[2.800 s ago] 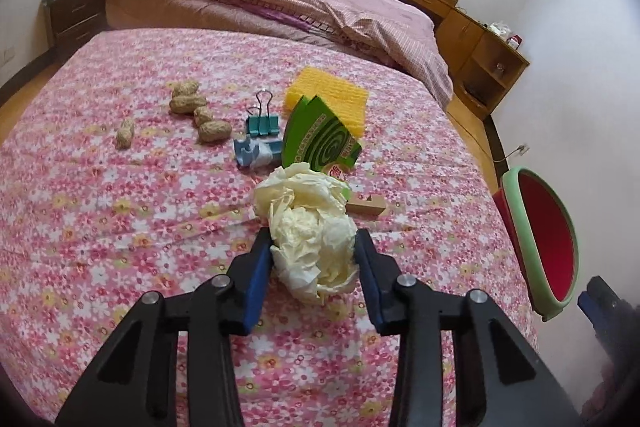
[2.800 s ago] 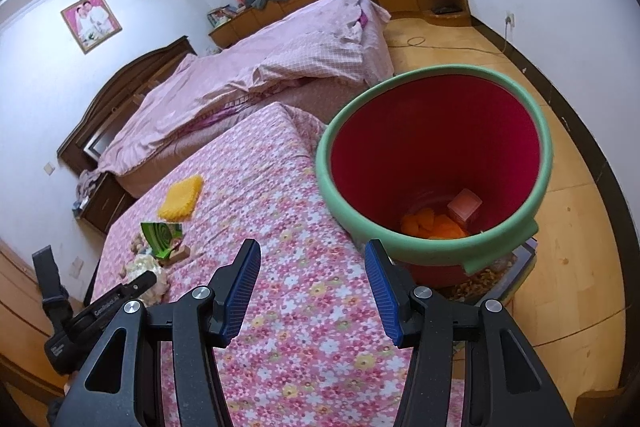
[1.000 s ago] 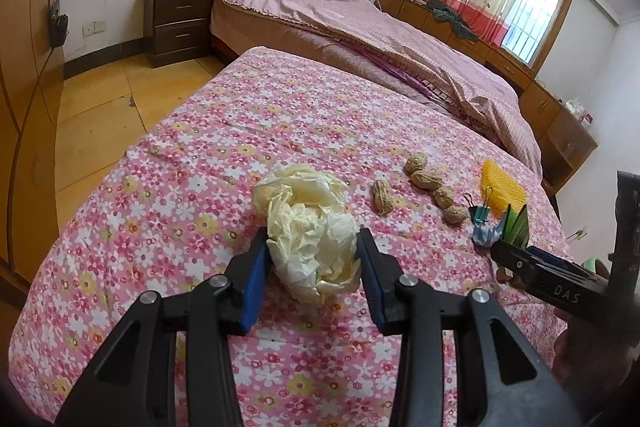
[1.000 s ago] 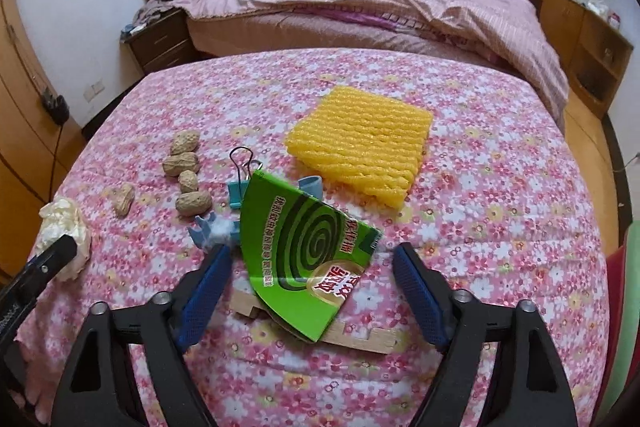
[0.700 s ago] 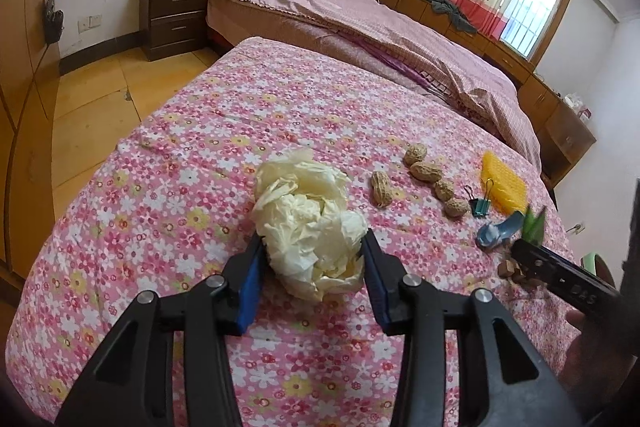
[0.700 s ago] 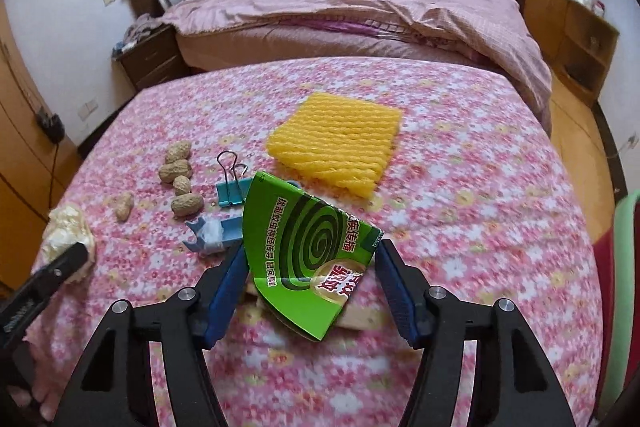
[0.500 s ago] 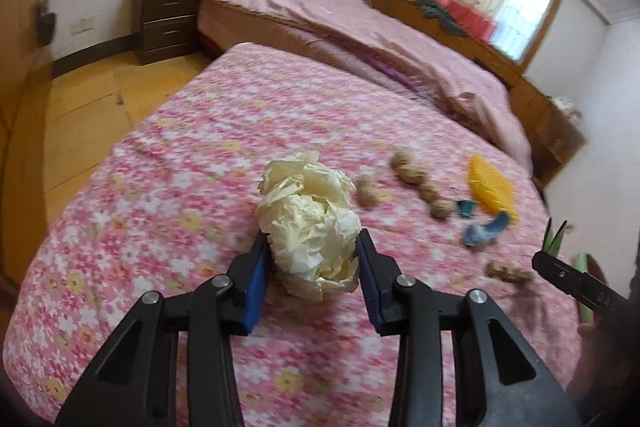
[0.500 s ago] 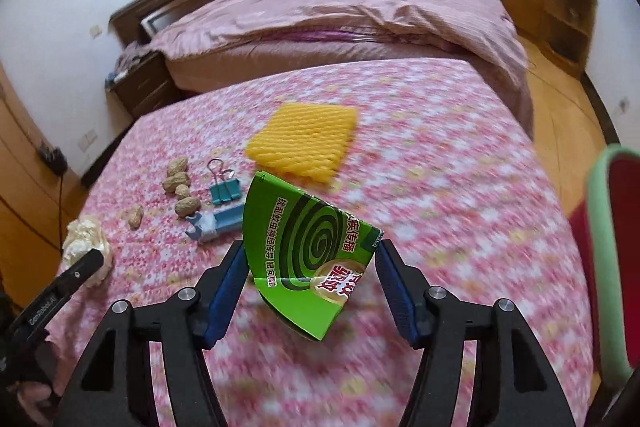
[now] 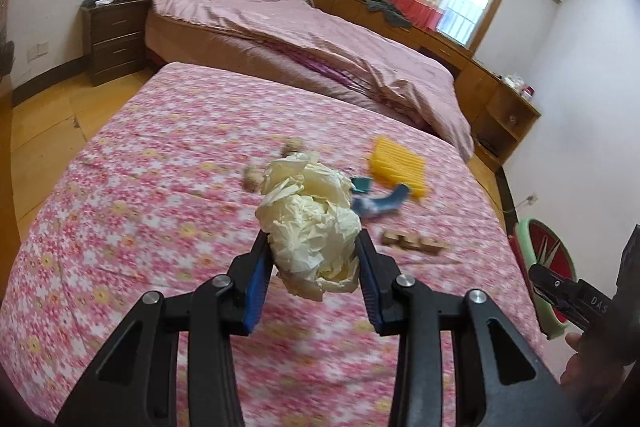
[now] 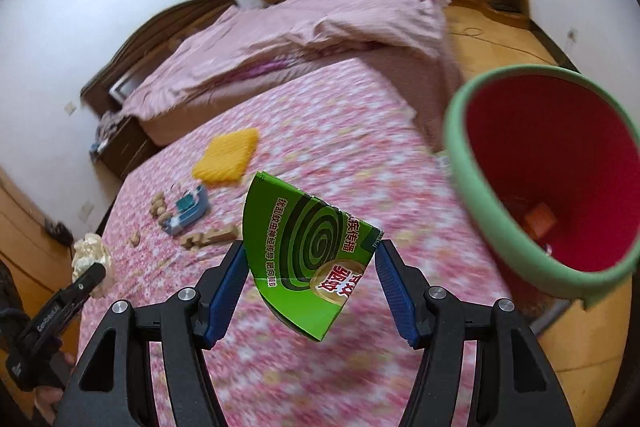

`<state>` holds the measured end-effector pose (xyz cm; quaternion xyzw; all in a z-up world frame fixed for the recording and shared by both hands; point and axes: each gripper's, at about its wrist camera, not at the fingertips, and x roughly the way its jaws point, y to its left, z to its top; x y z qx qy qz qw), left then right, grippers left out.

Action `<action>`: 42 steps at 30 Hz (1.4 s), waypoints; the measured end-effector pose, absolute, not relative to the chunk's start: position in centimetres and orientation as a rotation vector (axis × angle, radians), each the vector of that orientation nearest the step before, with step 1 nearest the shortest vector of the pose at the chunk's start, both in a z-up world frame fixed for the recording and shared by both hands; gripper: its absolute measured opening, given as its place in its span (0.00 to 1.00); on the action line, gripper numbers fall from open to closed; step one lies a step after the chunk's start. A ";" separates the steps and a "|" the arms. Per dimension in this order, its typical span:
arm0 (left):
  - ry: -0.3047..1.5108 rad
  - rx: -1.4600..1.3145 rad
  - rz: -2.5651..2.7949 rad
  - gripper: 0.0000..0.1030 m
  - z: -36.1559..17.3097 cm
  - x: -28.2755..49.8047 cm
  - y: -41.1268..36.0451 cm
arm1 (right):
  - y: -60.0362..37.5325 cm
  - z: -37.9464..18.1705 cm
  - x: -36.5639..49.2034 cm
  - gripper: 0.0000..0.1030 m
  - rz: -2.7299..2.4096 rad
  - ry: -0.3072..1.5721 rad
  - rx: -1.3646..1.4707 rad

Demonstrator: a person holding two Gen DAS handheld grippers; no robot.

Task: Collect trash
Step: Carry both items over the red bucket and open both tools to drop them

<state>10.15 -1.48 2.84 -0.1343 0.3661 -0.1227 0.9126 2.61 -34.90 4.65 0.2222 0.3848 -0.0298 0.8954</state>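
Left wrist view: crumpled tissue wad [image 9: 310,223] at frame centre, pinched between left gripper [image 9: 312,281] pads, above floral bedspread [image 9: 160,187]. Right wrist view: green coil box [image 10: 306,255] clamped at centre in right gripper [image 10: 314,291]; red bin [image 10: 548,179] at right edge.

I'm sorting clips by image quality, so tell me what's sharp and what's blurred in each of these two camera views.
Left wrist view: the crumpled cream tissue wad in the left gripper is sharp; the pink floral bedspread is motion-smeared. Right wrist view: the green mosquito-coil carton in the right gripper is crisp; the green-rimmed red bin is blurred. Fisheye bends both.
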 end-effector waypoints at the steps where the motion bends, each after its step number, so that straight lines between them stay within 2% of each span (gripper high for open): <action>1: 0.755 -0.269 -0.264 0.39 3.1 9.9 -2.1 | -35.5 4.8 2.1 0.64 -0.071 0.789 0.470; 19: 0.842 -0.139 -0.525 0.39 5.4 8.6 -15.9 | -46.7 5.7 -6.0 0.64 -0.274 0.675 0.586; 42: 0.856 0.114 -0.772 0.41 4.6 10.2 -35.0 | -54.8 5.1 -7.4 0.64 -0.392 0.630 0.634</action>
